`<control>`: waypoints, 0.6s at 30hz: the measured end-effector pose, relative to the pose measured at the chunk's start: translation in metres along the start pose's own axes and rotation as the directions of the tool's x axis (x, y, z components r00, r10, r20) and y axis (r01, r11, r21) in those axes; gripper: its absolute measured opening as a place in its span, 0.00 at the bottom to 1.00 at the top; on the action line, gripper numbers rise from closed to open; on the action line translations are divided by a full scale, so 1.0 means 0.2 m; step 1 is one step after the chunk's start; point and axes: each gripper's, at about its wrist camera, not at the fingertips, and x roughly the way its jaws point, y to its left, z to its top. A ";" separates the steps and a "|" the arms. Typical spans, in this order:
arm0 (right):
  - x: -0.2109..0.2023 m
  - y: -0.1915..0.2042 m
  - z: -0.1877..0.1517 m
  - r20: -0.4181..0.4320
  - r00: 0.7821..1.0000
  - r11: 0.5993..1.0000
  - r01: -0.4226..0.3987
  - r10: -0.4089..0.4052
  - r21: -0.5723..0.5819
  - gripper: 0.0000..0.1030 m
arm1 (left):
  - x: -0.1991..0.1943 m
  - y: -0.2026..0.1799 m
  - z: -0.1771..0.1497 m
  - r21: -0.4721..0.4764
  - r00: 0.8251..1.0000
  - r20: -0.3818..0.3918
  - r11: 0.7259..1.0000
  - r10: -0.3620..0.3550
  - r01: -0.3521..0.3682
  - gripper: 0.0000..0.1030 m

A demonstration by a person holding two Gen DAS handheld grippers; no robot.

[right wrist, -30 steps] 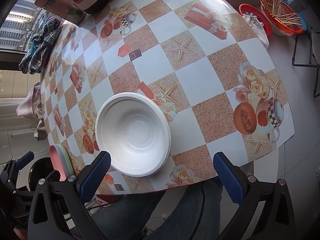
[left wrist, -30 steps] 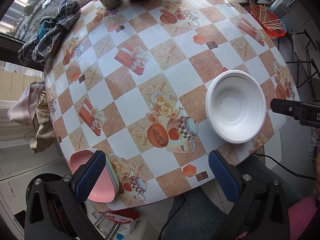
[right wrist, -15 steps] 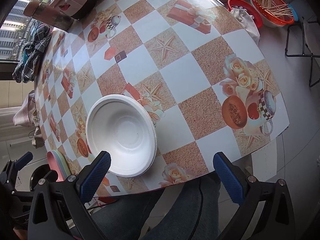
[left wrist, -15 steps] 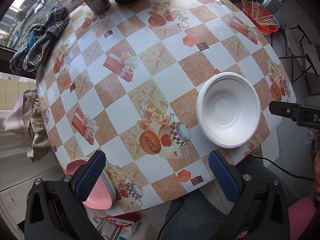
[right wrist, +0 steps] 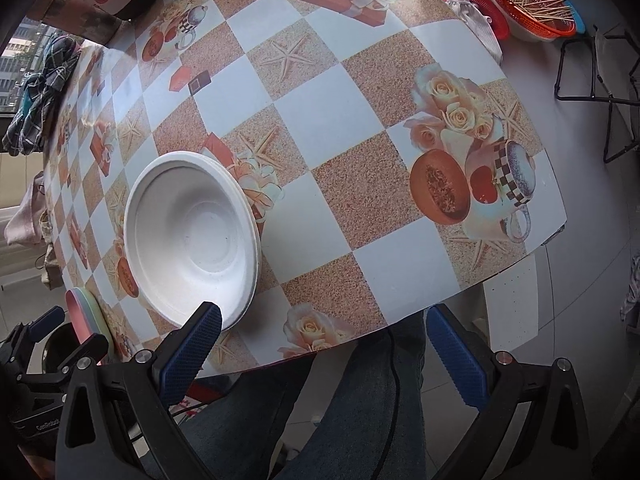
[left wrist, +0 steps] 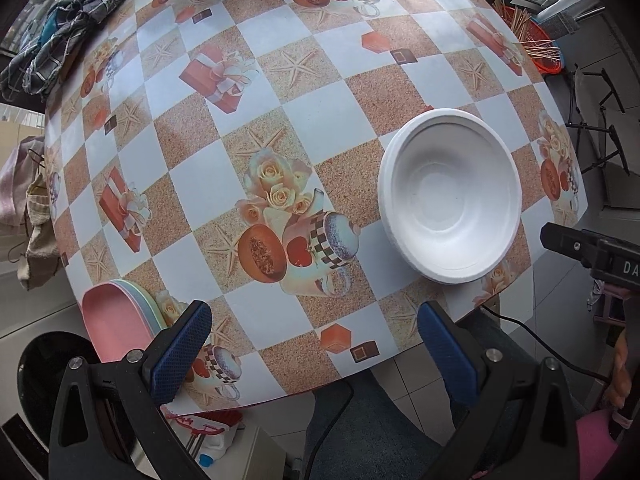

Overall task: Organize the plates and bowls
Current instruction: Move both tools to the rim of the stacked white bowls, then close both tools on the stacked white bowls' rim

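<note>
A stack of white bowls (left wrist: pixel 450 196) (right wrist: pixel 192 236) rests near the front edge of the table (left wrist: pixel 312 92) (right wrist: pixel 320 120), which has a checked pattern. A stack of pastel plates, pink on top (left wrist: pixel 118 322) (right wrist: pixel 82 314), lies at the table's front left corner. My left gripper (left wrist: pixel 312 344) hovers open over the table's near edge, between the plates and the bowls, holding nothing. My right gripper (right wrist: pixel 320 344) is open and empty too, off the front edge, with its left finger (right wrist: pixel 192 354) just in front of the bowls.
A plaid cloth (left wrist: pixel 60 40) lies at the far left of the table. Orange baskets with sticks (right wrist: pixel 528 4) stand on the floor to the right, beside a black metal frame (right wrist: pixel 592 80). A person's legs in jeans (right wrist: pixel 340 412) are under the front edge.
Both grippers have drawn back and up from the table and stayed open. The bowls and plates have not moved.
</note>
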 end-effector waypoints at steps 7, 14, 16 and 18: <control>0.04 0.05 0.07 0.012 0.998 0.995 0.064 -0.063 -0.074 1.00 | 0.10 -0.11 0.06 -0.051 0.997 0.078 0.999 0.012 -0.008 1.00; 0.20 0.18 0.20 -0.013 0.992 0.978 0.123 -0.127 -0.169 1.00 | 0.29 -0.12 0.17 -0.143 0.998 0.053 0.989 0.042 -0.034 1.00; 0.24 0.20 0.23 -0.013 0.990 0.972 0.132 -0.137 -0.193 1.00 | 0.33 -0.11 0.19 -0.169 0.999 0.044 0.985 0.029 -0.021 1.00; 0.27 0.21 0.26 -0.013 0.991 0.969 0.131 -0.136 -0.210 1.00 | 0.37 -0.10 0.21 -0.181 0.999 0.039 0.983 0.022 -0.014 1.00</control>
